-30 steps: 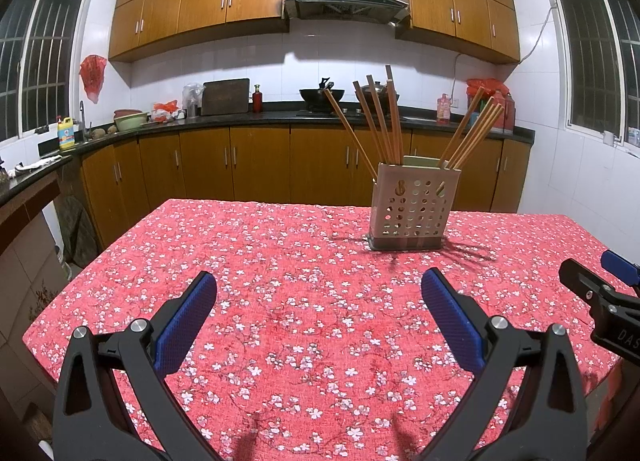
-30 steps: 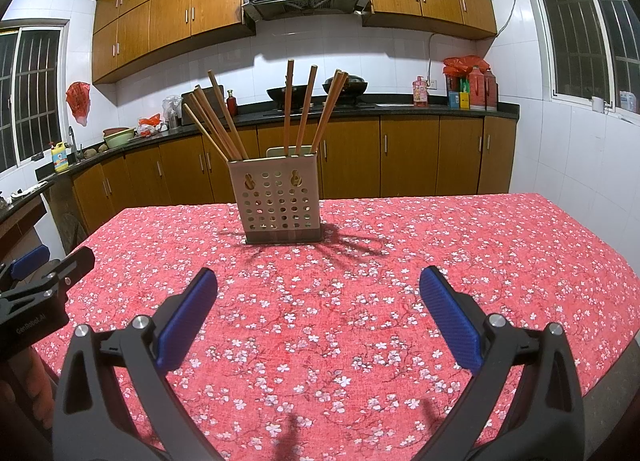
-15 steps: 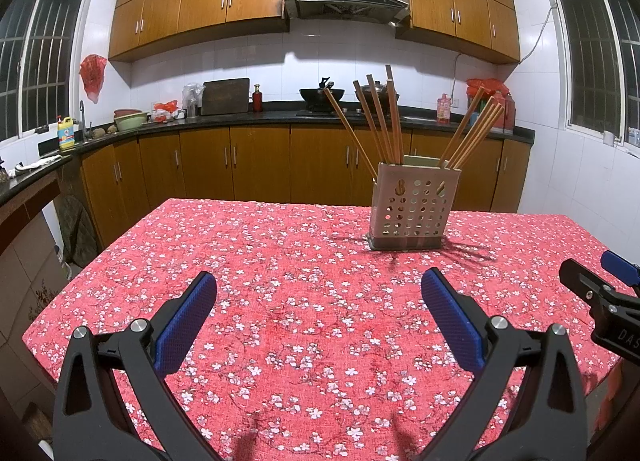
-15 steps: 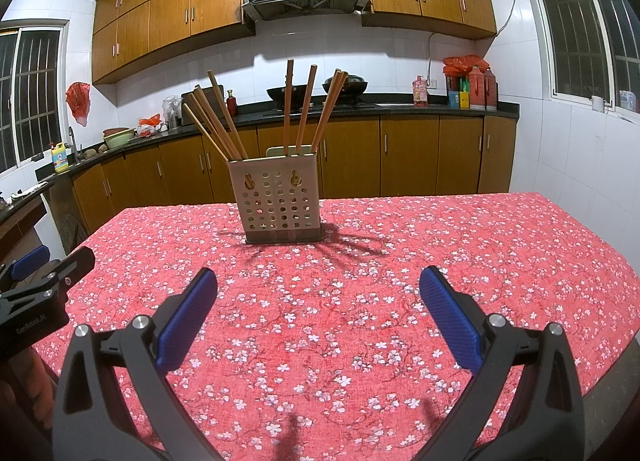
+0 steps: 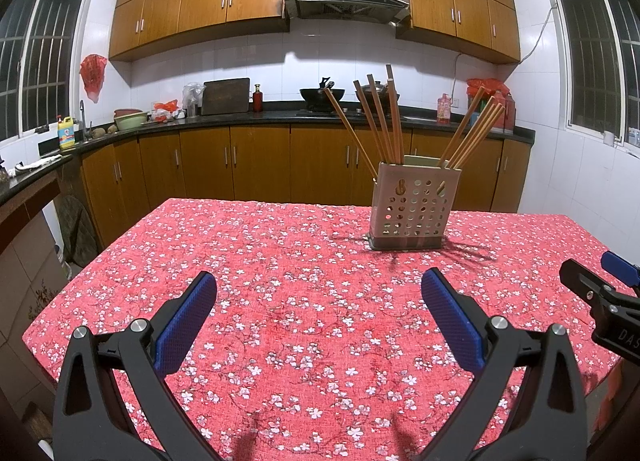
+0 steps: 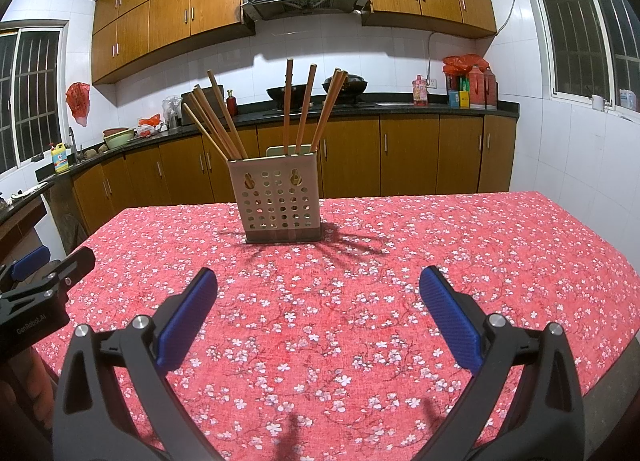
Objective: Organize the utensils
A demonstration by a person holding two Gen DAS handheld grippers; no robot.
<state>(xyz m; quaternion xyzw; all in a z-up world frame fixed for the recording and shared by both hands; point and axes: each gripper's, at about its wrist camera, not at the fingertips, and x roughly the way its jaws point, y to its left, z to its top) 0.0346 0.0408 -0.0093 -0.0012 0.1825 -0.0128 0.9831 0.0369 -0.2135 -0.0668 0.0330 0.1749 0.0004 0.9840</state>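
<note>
A perforated beige utensil holder [image 5: 412, 207] stands upright on the red floral tablecloth [image 5: 280, 261], far from both grippers; it also shows in the right wrist view [image 6: 276, 199]. Several wooden chopsticks [image 5: 384, 121] stand in it, fanned out in two groups [image 6: 298, 109]. My left gripper [image 5: 320, 321] is open and empty above the near part of the table. My right gripper [image 6: 318, 317] is open and empty, level with the left one. Each gripper shows at the edge of the other's view: the right one [image 5: 600, 301], the left one [image 6: 40, 285].
The table's near edge lies just below both grippers. Behind the table run wooden kitchen cabinets [image 5: 260, 161] and a dark counter with woks [image 5: 322, 95], bottles and bowls. White tiled walls and windows stand on both sides.
</note>
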